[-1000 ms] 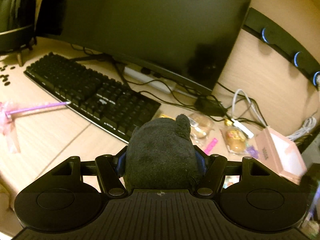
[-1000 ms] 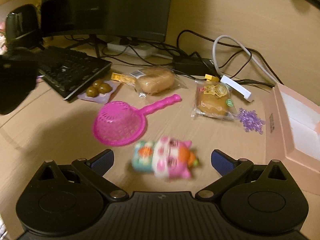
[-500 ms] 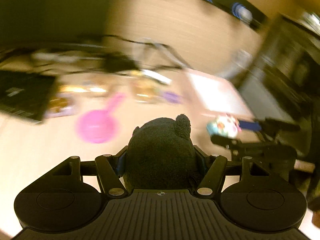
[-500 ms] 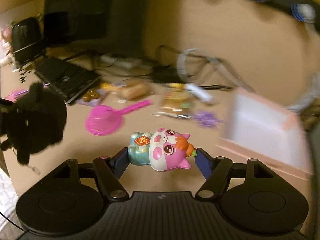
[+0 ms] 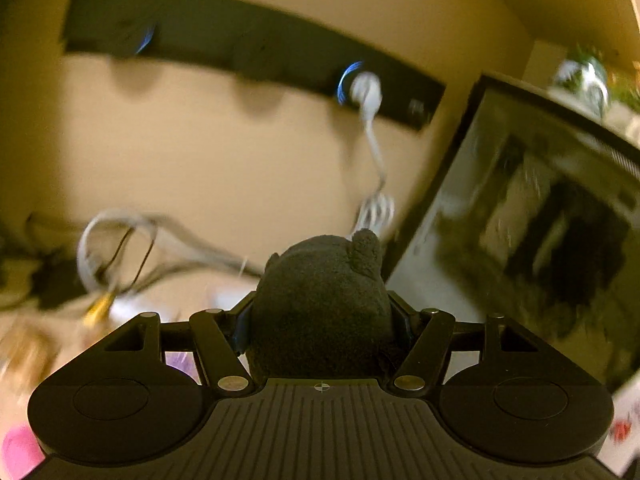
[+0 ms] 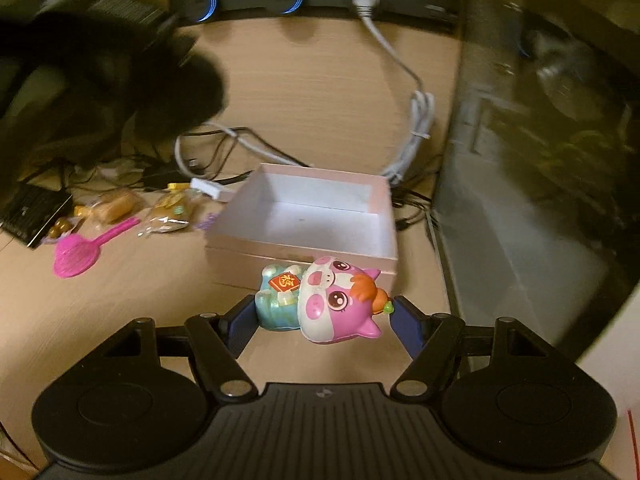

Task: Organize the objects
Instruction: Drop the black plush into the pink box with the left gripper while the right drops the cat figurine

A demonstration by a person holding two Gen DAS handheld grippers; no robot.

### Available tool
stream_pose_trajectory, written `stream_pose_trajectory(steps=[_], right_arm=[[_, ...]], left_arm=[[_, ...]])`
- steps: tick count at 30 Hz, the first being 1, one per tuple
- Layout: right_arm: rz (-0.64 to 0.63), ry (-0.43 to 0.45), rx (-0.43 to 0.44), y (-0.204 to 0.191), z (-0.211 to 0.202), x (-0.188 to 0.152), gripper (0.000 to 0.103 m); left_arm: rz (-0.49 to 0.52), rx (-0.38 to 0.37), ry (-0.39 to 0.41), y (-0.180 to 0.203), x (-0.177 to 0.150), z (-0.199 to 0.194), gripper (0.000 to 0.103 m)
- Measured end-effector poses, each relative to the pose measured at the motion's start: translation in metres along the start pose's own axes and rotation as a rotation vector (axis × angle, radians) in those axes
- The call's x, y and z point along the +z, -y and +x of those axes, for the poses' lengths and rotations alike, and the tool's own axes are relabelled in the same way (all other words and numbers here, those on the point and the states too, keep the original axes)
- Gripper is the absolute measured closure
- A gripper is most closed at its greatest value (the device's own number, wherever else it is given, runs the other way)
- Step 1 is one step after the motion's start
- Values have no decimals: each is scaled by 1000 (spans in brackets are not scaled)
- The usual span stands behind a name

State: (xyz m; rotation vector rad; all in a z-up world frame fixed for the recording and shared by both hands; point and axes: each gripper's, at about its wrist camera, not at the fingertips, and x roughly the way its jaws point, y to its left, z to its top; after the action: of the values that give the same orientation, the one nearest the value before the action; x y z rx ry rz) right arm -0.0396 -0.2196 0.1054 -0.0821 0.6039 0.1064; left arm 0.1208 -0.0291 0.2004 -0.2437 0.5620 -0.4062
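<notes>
Both grippers have swung toward the open pink cardboard box; right gripper clamps the pink-and-teal cat toy sideways just short of the box's near wall, left gripper squeezes the black plush toy.

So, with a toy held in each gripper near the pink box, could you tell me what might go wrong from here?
1. The right gripper holds the cat toy only by its ends, so it may twist or slip out.
2. The black plush in the left gripper hangs above the box, so both grippers could collide there.
3. The cables behind the box could snag.
</notes>
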Motion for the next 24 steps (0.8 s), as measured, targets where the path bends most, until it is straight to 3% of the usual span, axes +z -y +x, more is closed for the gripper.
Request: stream_pose_trajectory(steps=[3,6,8,10,12,16,19,22,24], right_arm=[[8,-7,-23,2,1,-1,31],[0,-7,-33,3,2,-1,31],[-7,-10,-37,2,2,-3,31],[-9,-18,-41,1,4,-6,31],[-13,-36,-47,-2,9,-9,31],[-27,-55,-40,-6,19,-10,31],[-31,-30,-18,-7,29,2,31],[-37,30,-27,-8,43,31,31],[-31,77,-52,-8,58,53,31]], left_arm=[[1,-34,50,6,22,28,32],[-16,-28,30,3,29,59,30],[-1,-34,-9,-8,16,90,28],[6,43,-121,-21,-13,131,32],[-21,86,-145,-32,-34,148,35],[-85,67,-29,-46,-32,128,35],[-111,95,85,-65,-31,83,35],[-116,160,126,-91,-51,40,35],[-113,209,114,-107,-78,12,35]])
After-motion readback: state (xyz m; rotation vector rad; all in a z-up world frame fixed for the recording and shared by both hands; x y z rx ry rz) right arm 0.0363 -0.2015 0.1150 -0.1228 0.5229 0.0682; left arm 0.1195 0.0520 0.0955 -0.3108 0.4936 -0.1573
